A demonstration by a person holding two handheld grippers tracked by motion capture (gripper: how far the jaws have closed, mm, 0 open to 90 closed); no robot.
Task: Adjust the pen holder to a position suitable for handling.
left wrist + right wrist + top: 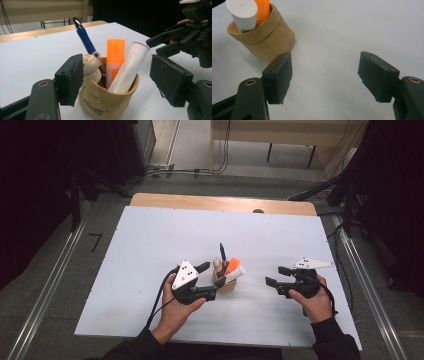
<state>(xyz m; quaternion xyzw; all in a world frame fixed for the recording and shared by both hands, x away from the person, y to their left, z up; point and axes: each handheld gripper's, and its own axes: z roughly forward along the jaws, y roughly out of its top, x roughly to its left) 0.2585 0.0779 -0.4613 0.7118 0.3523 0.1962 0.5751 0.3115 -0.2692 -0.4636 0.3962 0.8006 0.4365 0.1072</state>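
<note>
Stationery already stands in the small tan paper-like pouch [107, 100] at mid-table: blue pen [86, 42], orange highlighter [115, 60], white tube [128, 67], beige bear-topped piece [91, 66]. Long axes run near-upright, the pen tipping left and far, the tube right. Left gripper [206, 280] straddles the pouch, released; right gripper [274, 276] waits empty, jaws apart. Filling looks finished.
</note>
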